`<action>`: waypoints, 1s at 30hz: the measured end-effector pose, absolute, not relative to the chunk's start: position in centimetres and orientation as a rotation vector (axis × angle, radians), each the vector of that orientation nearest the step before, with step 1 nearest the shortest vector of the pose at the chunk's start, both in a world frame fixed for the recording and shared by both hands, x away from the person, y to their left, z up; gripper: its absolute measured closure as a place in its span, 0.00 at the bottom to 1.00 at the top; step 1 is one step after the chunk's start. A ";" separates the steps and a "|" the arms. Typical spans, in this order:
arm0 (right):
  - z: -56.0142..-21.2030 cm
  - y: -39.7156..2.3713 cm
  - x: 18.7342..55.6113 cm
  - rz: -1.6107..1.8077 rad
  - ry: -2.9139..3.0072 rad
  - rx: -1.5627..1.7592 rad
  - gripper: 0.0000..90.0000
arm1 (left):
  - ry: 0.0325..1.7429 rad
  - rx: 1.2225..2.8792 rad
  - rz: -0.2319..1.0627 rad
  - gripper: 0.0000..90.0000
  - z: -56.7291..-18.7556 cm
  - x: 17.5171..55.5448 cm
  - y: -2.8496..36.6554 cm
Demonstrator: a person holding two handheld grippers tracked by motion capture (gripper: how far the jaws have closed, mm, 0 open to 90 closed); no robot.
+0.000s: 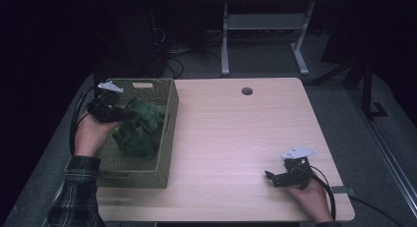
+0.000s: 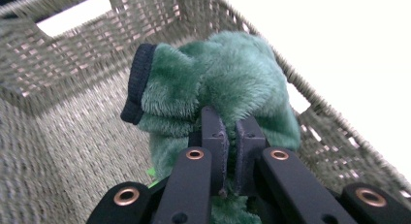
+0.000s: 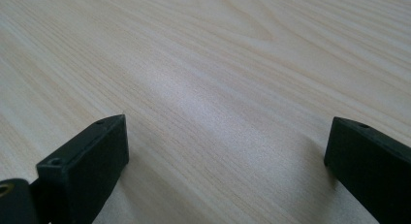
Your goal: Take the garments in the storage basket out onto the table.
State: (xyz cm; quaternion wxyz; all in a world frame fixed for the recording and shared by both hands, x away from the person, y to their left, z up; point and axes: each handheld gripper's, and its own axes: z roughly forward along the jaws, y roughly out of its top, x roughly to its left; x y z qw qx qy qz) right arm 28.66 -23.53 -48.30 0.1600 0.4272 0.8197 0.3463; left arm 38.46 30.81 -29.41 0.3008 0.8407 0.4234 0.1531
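A woven basket [image 1: 164, 153] is placed on the left part of a light wooden table [image 1: 236, 133]. Inside the basket a green fleece garment [image 1: 140, 126] is seen, partly lying on the basket floor and partly lifted above it.

The left gripper [image 1: 129, 115] is held over the basket by the left hand [image 1: 91, 133], which comes in from the bottom left in a checked sleeve [image 1: 74, 197]. In the left gripper view, the left gripper [image 2: 231, 132] is seen with its two black jaws almost fully closed, and a fold of the green fleece garment [image 2: 218, 83] is pinched between them. A dark ribbed cuff [image 2: 138, 83] of the garment is turned toward the left in that view, and the basket wall [image 2: 63, 54] is seen behind and around the garment.

The right gripper [image 1: 270, 177] is held low over the table near its front right corner, well apart from the basket, by the right hand [image 1: 310, 197]. In the right gripper view, the right gripper [image 3: 225, 146] is seen with its jaws standing wide apart, and nothing is held between them; bare table wood [image 3: 218, 64] is seen beneath them.

A round hole [image 1: 247, 91] is seen in the table near its far edge.
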 end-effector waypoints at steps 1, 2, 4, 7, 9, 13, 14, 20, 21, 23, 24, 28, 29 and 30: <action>-48.3 -23.5 28.7 0.989 2.342 1.221 0.02 | 1.123 2.222 0.405 0.95 -29.1 38.4 30.9; -48.3 -23.5 28.7 0.990 2.342 1.220 0.02 | 1.123 2.216 0.403 0.95 -28.8 38.4 31.0; -48.3 -23.5 28.7 0.990 2.342 1.220 0.02 | 1.118 2.198 0.395 0.95 -28.1 38.4 31.2; -48.3 -23.5 28.7 0.990 2.342 1.219 0.02 | 1.108 2.184 0.404 0.95 -27.0 38.2 31.3; -48.3 -23.5 28.7 0.990 2.342 1.221 0.02 | 1.092 2.170 0.412 0.95 -25.9 38.0 31.4; -48.3 -23.5 28.7 0.990 2.342 1.220 0.02 | 1.085 2.156 0.425 0.95 -24.9 37.8 31.4; -48.3 -23.5 28.6 0.989 2.342 1.228 0.02 | 1.081 2.150 0.430 0.95 -24.5 37.7 31.4; -48.3 -23.5 28.6 0.990 2.343 1.226 0.02 | 1.055 2.125 0.465 0.95 -22.2 37.2 30.9; -48.3 -23.5 28.6 0.990 2.343 1.226 0.02 | 1.046 2.122 0.469 0.95 -21.8 37.2 30.8; -48.3 -23.5 28.6 0.990 2.343 1.226 0.02 | 1.025 2.115 0.476 0.95 -21.0 37.1 30.4; -48.3 -23.5 28.6 0.990 2.343 1.226 0.02 | 1.013 2.114 0.481 0.96 -20.6 37.0 30.2; -48.3 -23.5 28.6 0.989 2.343 1.226 0.02 | 0.974 2.107 0.495 0.96 -19.0 36.8 29.1; -48.3 -23.5 28.6 0.989 2.343 1.226 0.02 | 0.950 2.108 0.499 0.96 -18.3 36.8 28.5; -48.3 -23.5 28.6 0.989 2.343 1.226 0.02 | 0.950 2.108 0.499 0.96 -18.3 36.8 28.5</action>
